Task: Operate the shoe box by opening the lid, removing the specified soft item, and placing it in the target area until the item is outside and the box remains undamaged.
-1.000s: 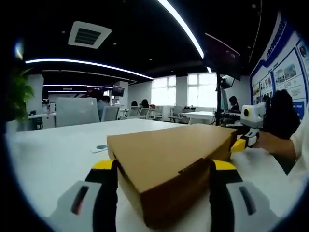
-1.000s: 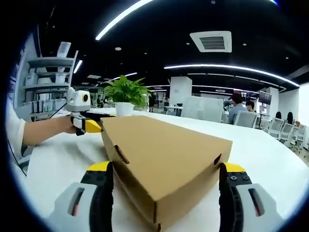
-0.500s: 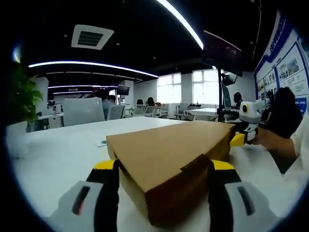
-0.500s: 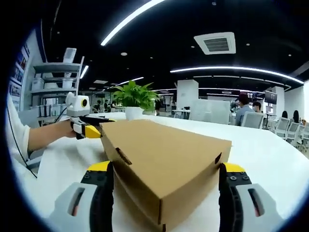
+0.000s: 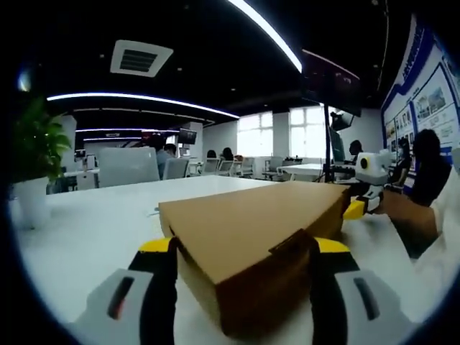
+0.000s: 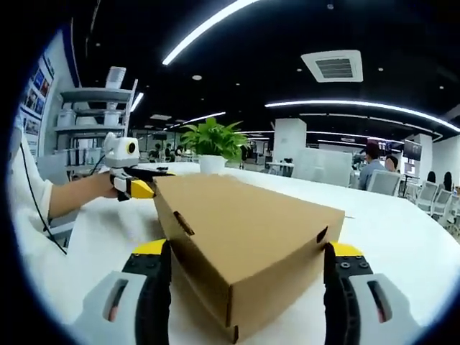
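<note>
1. A closed brown cardboard shoe box (image 5: 251, 237) sits on a white bench (image 5: 86, 237), lid down and flat.
2. From the left gripper view, the left gripper (image 5: 241, 259) stands wide, its yellow-tipped jaws on either side of one end of the box, one jaw at each side wall. I cannot tell whether the jaws actually touch the cardboard.
3. From the right gripper view, the right gripper (image 6: 244, 266) is spread just as wide around the opposite end of the shoe box (image 6: 244, 237), a jaw beside each side wall; contact there is unclear too.
4. Each gripper shows up in the other's camera: the right gripper (image 5: 357, 208) appears at the far right corner of the box in the left gripper view, held by a hand (image 5: 402, 215); the left gripper (image 6: 140, 188) appears at the far left corner in the right gripper view, with a forearm (image 6: 75, 198) behind it.
5. The lid has small tab slots visible at the ends, and the box looks undented.
6. A potted green plant (image 6: 212, 144) stands on the bench beyond the box.
7. Behind it, seated people (image 6: 370, 162) and office chairs sit under long ceiling lights (image 6: 359, 106), with a shelf unit (image 6: 90, 122) and wall posters (image 5: 428, 93) to the sides.
</note>
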A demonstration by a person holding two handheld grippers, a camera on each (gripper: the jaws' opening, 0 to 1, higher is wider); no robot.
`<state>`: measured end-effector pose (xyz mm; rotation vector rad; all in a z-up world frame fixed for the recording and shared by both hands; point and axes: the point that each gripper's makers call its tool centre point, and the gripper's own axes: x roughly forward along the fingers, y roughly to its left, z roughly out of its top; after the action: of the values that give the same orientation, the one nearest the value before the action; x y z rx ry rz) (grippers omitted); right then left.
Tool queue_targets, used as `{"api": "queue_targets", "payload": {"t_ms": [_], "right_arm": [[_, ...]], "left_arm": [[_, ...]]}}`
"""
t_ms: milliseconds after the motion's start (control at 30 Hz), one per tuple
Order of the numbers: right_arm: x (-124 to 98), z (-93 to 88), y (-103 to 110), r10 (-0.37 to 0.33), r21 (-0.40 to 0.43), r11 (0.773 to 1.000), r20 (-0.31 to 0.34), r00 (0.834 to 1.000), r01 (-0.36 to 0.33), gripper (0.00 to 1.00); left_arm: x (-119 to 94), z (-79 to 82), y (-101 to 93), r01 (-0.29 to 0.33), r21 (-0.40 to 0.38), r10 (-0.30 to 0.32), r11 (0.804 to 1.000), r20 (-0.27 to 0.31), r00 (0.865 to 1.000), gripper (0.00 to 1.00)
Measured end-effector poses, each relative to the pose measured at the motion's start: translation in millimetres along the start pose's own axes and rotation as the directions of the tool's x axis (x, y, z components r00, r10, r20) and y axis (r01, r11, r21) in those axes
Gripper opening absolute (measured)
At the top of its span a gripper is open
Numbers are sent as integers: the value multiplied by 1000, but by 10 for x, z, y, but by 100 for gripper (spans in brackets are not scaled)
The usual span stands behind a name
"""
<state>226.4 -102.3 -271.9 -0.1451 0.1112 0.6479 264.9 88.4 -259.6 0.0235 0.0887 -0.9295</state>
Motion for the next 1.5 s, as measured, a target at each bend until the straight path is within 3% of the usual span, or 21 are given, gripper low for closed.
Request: {"api": "queue_targets", "payload": {"t_ms": [267,533,1167,1500], "right_arm": [[-59,-4,126,19,0,1000,18,1000,-19,89],[-150,43,299,59,27,998,-4,998,-59,88],[-263,27,381,149,12,989,22,989,-149,88],[-402,6,437,161,8,987,12,987,-161,88]], "left_arm": [[-167,-13,-83,-20,-1,20,1000,23,1000,76],[-413,-42,-200,-29,9,29,1000,11,1000,75],[-627,-62,-453,-112,13,112,994,-3,994,73],[-706,-91,-592,-110,38,110,993,-3,994,72]]}}
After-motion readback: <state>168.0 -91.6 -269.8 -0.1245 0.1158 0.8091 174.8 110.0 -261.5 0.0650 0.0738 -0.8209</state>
